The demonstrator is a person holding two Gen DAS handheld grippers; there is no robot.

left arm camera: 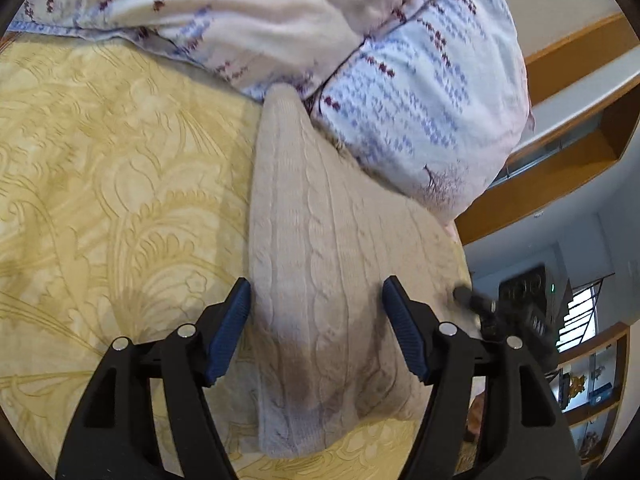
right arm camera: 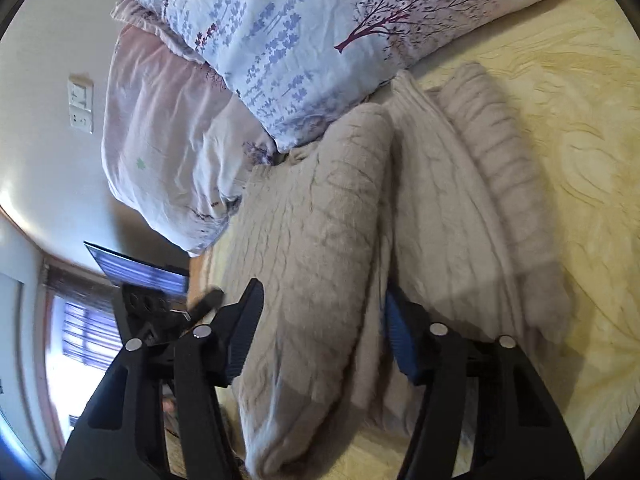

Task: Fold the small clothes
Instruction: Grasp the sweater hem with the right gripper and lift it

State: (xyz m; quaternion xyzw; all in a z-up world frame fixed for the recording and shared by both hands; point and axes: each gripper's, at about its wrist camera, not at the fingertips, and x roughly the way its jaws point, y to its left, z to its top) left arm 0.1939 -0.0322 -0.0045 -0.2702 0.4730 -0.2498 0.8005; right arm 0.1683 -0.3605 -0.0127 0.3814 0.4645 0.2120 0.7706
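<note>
A beige cable-knit sweater, soft and ribbed, was laid folded on a yellow embossed bedspread. The left claw was held apart above it, nothing gripped. A thick fold was straddled by the right claw; contact could not be told. Floral pillows were piled beyond.

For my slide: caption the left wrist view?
Left gripper open over a beige knit sweater on a yellow bedspread, floral pillows behind.

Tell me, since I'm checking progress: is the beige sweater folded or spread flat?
Folded, at least partly: the beige sweater lies in overlapping lengthwise layers on the yellow bedspread.
</note>
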